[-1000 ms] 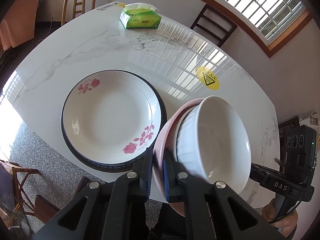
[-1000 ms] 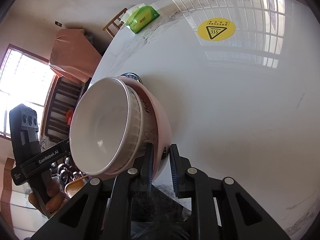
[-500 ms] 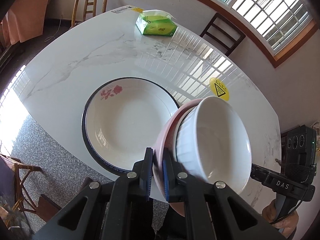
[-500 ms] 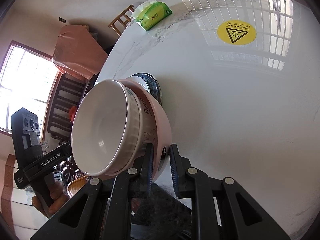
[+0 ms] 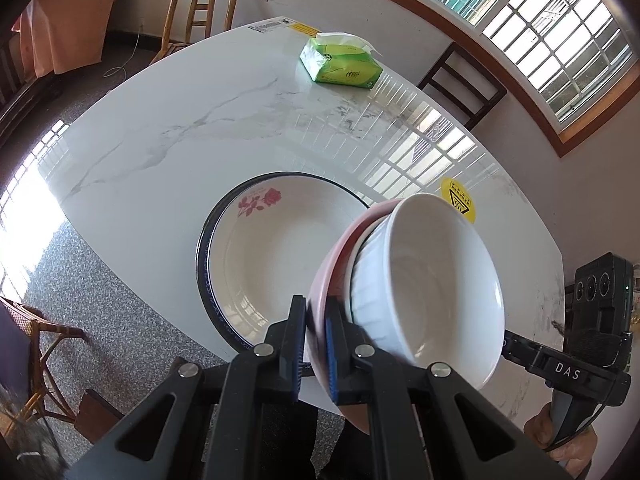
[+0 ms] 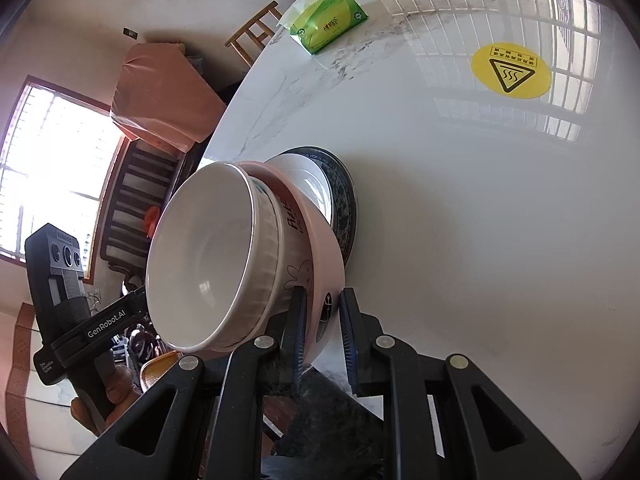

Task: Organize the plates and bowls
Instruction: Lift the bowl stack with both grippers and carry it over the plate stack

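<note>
A white ribbed bowl (image 5: pixel 432 288) (image 6: pixel 208 256) sits nested in a pink bowl (image 5: pixel 326 276) (image 6: pixel 304 256), tilted and held in the air. My left gripper (image 5: pixel 315 312) is shut on the pink bowl's rim on one side. My right gripper (image 6: pixel 323 300) is shut on the rim on the opposite side. Just beyond the bowls, a white plate with red roses (image 5: pixel 276 248) (image 6: pixel 316 184) lies on a dark-rimmed plate (image 5: pixel 202 264) (image 6: pixel 346 208) on the white marble table (image 5: pixel 180 120) (image 6: pixel 480 240). The bowls hide the near part of both plates.
A green tissue pack (image 5: pixel 340 66) (image 6: pixel 328 26) lies at the table's far side, and a yellow warning sticker (image 5: pixel 460 204) (image 6: pixel 510 70) is stuck on the top. Wooden chairs (image 5: pixel 200 12) (image 5: pixel 460 80) stand behind the table. The plates sit near the table's front edge.
Both grippers have carried the nested bowls sideways toward the plate stack, which now lies partly behind the bowls. The grips have not changed.
</note>
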The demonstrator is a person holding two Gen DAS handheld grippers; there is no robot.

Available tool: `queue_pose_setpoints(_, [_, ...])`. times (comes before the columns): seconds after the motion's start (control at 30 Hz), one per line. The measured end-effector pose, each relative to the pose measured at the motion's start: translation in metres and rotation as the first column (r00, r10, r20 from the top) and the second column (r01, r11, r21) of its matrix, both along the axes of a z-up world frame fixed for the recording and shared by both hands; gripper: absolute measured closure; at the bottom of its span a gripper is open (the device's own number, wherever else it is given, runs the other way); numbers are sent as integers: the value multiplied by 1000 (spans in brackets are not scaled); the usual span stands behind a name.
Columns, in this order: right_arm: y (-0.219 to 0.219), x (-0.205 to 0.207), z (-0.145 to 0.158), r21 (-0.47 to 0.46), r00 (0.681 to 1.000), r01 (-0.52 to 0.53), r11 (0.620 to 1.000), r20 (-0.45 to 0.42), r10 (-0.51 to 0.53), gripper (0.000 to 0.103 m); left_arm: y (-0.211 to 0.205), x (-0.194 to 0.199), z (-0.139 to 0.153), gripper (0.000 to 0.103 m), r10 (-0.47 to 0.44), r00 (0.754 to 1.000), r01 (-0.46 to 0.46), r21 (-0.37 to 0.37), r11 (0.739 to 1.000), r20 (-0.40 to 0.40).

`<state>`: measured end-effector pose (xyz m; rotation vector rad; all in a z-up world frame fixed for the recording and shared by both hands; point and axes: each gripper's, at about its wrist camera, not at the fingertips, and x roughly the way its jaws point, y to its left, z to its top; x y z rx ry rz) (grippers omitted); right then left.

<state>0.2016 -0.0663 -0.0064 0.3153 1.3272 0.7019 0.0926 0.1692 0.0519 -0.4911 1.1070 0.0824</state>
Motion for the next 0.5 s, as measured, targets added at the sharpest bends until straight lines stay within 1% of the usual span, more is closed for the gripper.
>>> queue_pose_setpoints(0.37, [16, 8, 7, 7, 1000, -19, 1000, 4, 19, 84, 17, 7, -3, 96, 31, 1000, -31, 1, 1000, 1])
queue_pose_setpoints(0.5, [19, 12, 6, 14, 1000, -21, 1000, -1, 21, 83, 22, 9, -12, 96, 44, 999, -44, -1, 999, -22])
